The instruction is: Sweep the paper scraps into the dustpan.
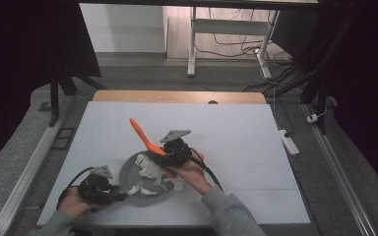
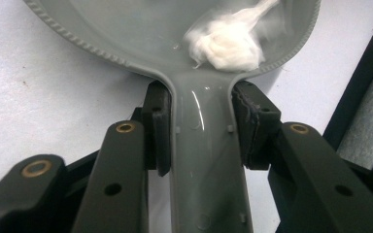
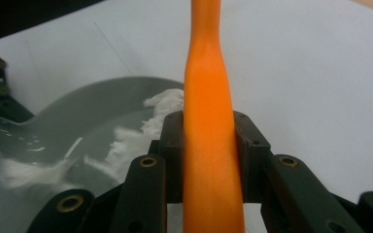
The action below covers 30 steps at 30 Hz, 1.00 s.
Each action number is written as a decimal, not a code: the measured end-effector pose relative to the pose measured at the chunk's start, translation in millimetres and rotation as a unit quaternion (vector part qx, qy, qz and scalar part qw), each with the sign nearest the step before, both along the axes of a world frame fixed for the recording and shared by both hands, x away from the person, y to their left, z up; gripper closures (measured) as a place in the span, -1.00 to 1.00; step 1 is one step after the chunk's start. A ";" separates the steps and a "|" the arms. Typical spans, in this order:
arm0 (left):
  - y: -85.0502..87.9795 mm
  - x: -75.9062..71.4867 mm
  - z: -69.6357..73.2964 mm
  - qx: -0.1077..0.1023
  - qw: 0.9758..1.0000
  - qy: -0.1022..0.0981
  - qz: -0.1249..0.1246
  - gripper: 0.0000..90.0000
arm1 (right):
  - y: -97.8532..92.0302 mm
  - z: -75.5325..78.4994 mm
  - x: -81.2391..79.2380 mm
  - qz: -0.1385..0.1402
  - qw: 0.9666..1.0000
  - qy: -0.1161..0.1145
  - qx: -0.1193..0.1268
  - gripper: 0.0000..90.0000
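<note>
Now we clamp our left gripper (image 2: 201, 128) on the grey pan's handle (image 2: 204, 170) at seven o'clock, while our right gripper (image 3: 209, 145) is closed tight around the orange spatula (image 3: 208, 121).

High view: above table (image 1: 236, 132), facing forward and down, far; pan (image 1: 128, 173) lower centre. Left gripper view: close along pan's handle. Right gripper view: close along orange handle (image 3: 209, 121); pan at left. All share pan.

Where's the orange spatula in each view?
High view: orange spatula at centre, slanting up-left from the right gripper.
Left gripper view: not in it.
Right gripper view: upright at centre, clamped between the jaws.
Shared landmark: grey pan holding white clumps.
</note>
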<state>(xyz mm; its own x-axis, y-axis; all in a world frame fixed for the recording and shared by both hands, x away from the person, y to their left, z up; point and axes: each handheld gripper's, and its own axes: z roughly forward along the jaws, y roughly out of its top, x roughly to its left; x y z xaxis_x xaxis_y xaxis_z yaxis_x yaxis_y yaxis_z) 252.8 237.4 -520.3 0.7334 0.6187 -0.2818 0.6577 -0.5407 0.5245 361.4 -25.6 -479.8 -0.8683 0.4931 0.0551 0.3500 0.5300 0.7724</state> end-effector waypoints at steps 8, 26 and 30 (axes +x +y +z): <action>0.2 0.0 -0.3 -0.002 1.000 0.000 0.000 0.38 | -13.9 16.4 0.9 -0.017 0.999 -0.027 0.028 0.56; 0.9 -2.1 0.5 -0.001 1.000 0.001 0.000 0.38 | -78.5 28.7 8.5 -0.107 0.993 -0.027 0.029 0.56; 0.5 -3.6 1.1 0.000 1.000 0.001 -0.001 0.38 | -85.7 17.7 9.5 -0.127 0.992 -0.013 0.020 0.56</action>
